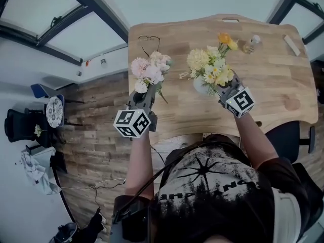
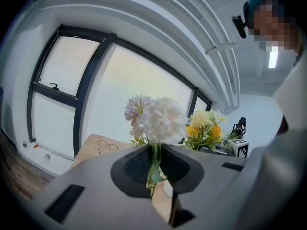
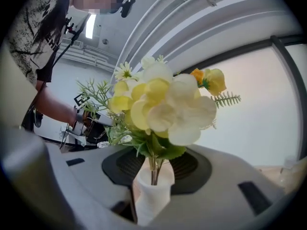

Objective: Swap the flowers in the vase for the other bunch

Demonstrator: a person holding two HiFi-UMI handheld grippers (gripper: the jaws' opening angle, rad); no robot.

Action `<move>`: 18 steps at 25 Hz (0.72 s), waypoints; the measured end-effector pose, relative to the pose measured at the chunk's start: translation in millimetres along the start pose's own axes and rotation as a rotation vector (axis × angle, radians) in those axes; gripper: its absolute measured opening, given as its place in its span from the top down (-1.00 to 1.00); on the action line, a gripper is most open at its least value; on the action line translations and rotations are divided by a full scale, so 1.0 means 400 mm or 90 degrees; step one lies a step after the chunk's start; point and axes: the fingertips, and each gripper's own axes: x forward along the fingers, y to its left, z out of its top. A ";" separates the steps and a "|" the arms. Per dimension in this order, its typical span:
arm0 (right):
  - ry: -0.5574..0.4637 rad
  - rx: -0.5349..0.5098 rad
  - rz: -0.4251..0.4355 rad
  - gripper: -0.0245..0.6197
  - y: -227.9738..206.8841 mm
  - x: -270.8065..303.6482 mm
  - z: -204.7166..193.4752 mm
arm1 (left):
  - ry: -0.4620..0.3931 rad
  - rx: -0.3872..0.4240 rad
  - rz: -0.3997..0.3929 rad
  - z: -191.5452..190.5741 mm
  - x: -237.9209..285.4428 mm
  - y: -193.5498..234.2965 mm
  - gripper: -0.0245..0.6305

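left claw [image 1: 144, 97] clenches the pink bunch [image 1: 150, 70]; right claw [image 1: 223, 91], released, flanks the vase [image 1: 200, 85] of yellow flowers [image 1: 211, 67] at the table's [image 1: 273, 80] near edge.

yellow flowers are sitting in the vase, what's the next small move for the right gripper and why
Probably draw the right gripper straight back from the white vase: the yellow bunch stands in it, its jaws stand apart around it, and the left gripper holds the pink bunch.

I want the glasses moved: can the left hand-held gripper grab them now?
Probably not yet: the left hand-held gripper is shut on the pink bunch; the path to the glasses looks free.
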 end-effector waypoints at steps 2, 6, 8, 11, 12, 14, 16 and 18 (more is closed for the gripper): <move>0.010 0.011 -0.007 0.45 -0.007 -0.002 -0.018 | 0.005 0.001 -0.004 -0.003 0.010 -0.002 0.77; 0.027 0.021 -0.017 0.33 -0.010 -0.005 -0.045 | 0.010 0.006 -0.009 -0.008 0.019 0.001 0.77; 0.032 0.034 -0.021 0.29 -0.012 -0.008 -0.056 | 0.012 0.006 -0.012 -0.010 0.021 0.004 0.77; 0.040 0.048 -0.018 0.20 -0.009 -0.009 -0.069 | 0.015 0.003 -0.014 -0.016 0.026 0.008 0.77; 0.044 0.050 -0.017 0.18 -0.007 -0.010 -0.074 | 0.016 0.003 -0.015 -0.019 0.028 0.008 0.77; 0.052 0.052 -0.015 0.16 -0.001 -0.011 -0.084 | 0.018 0.001 -0.017 -0.024 0.030 0.008 0.77; 0.060 0.056 -0.013 0.13 0.004 -0.011 -0.094 | 0.020 0.000 -0.018 -0.027 0.031 0.008 0.77; 0.066 0.063 -0.016 0.12 0.004 -0.011 -0.104 | 0.022 -0.001 -0.019 -0.028 0.032 0.009 0.77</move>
